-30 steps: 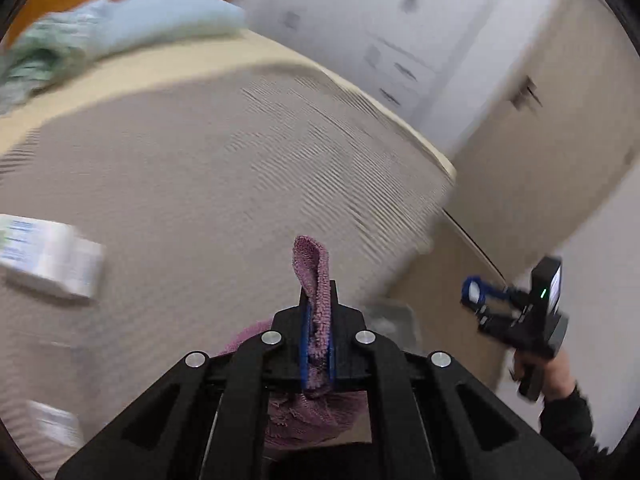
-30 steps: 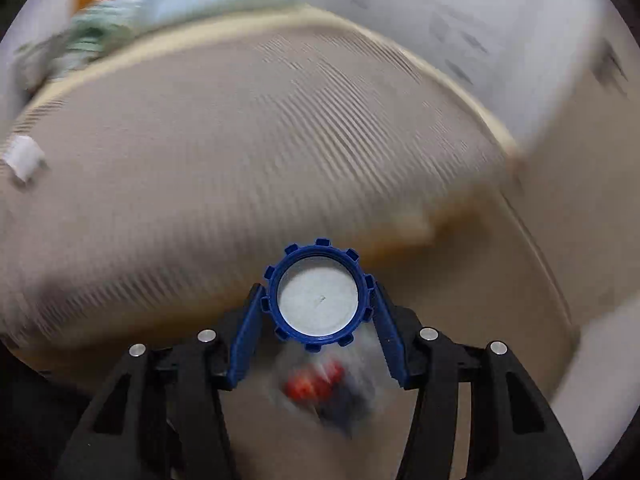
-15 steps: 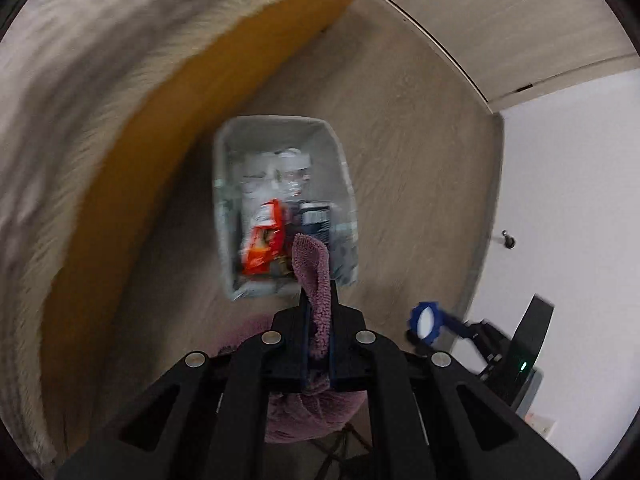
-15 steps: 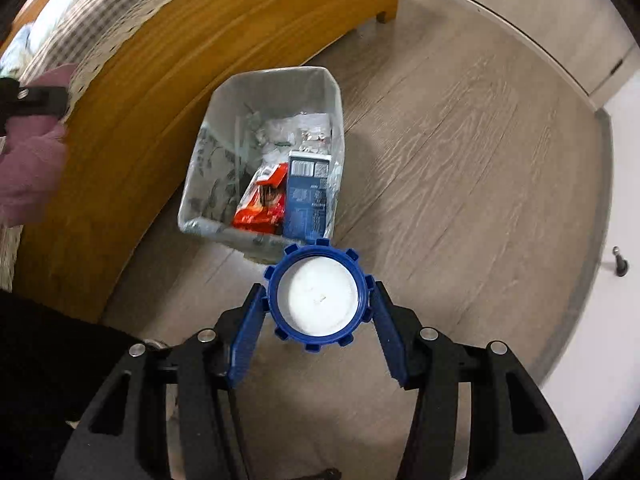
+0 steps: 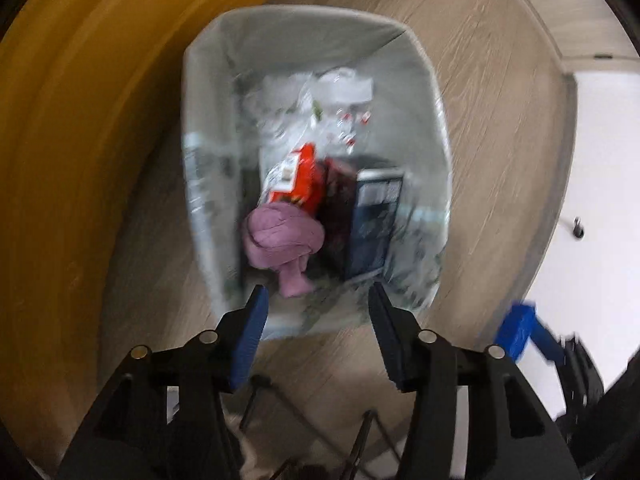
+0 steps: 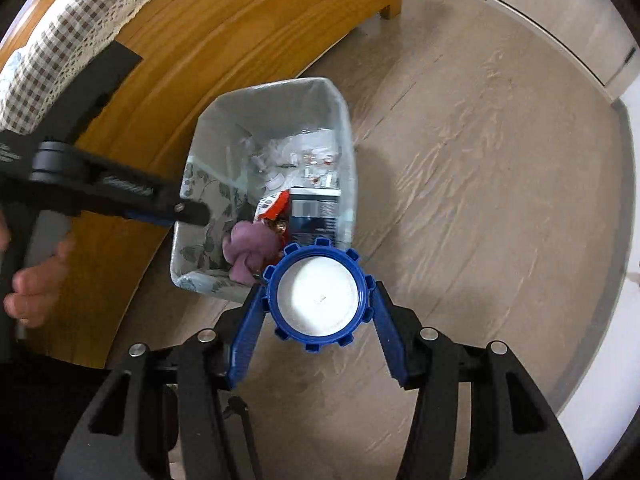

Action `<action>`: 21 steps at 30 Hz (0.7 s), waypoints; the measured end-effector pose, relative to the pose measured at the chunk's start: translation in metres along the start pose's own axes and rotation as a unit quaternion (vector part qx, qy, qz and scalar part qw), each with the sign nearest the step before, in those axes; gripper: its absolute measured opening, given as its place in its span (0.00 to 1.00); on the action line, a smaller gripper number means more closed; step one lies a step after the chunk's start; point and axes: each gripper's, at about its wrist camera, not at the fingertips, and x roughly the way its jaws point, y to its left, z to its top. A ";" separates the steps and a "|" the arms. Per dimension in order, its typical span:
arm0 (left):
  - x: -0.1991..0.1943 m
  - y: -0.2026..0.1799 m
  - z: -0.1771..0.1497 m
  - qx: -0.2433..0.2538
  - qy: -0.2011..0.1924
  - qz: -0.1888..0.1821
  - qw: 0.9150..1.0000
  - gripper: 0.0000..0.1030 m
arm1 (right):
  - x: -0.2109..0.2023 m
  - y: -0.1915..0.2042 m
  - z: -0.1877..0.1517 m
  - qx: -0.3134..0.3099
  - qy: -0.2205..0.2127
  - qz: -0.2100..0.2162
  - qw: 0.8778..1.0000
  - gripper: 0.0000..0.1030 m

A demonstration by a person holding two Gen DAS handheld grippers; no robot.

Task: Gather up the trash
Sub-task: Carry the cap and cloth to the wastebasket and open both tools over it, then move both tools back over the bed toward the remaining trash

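Note:
A pale trash bin stands on the wood floor beside the bed frame. Inside lie a pink cloth, a red wrapper, a dark blue carton and clear plastic scraps. My left gripper is open and empty, right above the bin's near edge; it also shows in the right wrist view. My right gripper is shut on a blue lid with a white centre, held above the floor just in front of the bin.
An orange wooden bed frame runs along the left of the bin, with a checked cover on top. A white wall with a door stop is at the right. Cupboard doors stand at the far side.
My left gripper opened and the pink cloth dropped into the bin. Both grippers swung from the bed to above the bin. The right gripper still holds the blue lid.

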 end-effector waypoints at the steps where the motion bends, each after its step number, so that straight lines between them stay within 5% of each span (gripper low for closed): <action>1: -0.008 0.004 -0.003 0.000 0.001 0.008 1.000 0.48 | 0.003 0.003 0.003 -0.002 0.000 0.001 1.000 0.51; 4: -0.059 0.008 -0.018 0.039 -0.059 0.067 0.995 0.51 | 0.017 0.015 0.025 -0.014 0.000 0.014 1.000 0.51; 7: -0.115 0.010 -0.049 0.076 -0.164 0.120 0.976 0.69 | 0.031 0.033 0.046 -0.042 0.003 0.006 0.999 0.51; 10: -0.154 0.022 -0.084 0.061 -0.230 0.110 0.965 0.69 | 0.044 0.059 0.076 -0.087 0.000 -0.012 0.996 0.51; 13: -0.178 0.031 -0.104 0.037 -0.269 0.088 0.958 0.69 | 0.046 0.071 0.098 -0.100 -0.019 -0.022 0.995 0.71; 17: -0.202 0.035 -0.112 0.015 -0.322 0.110 0.940 0.69 | 0.028 0.070 0.114 -0.068 -0.036 -0.013 0.997 0.71; 21: -0.213 0.043 -0.119 -0.003 -0.331 0.092 0.939 0.69 | -0.003 0.068 0.104 -0.060 -0.061 -0.015 0.996 0.71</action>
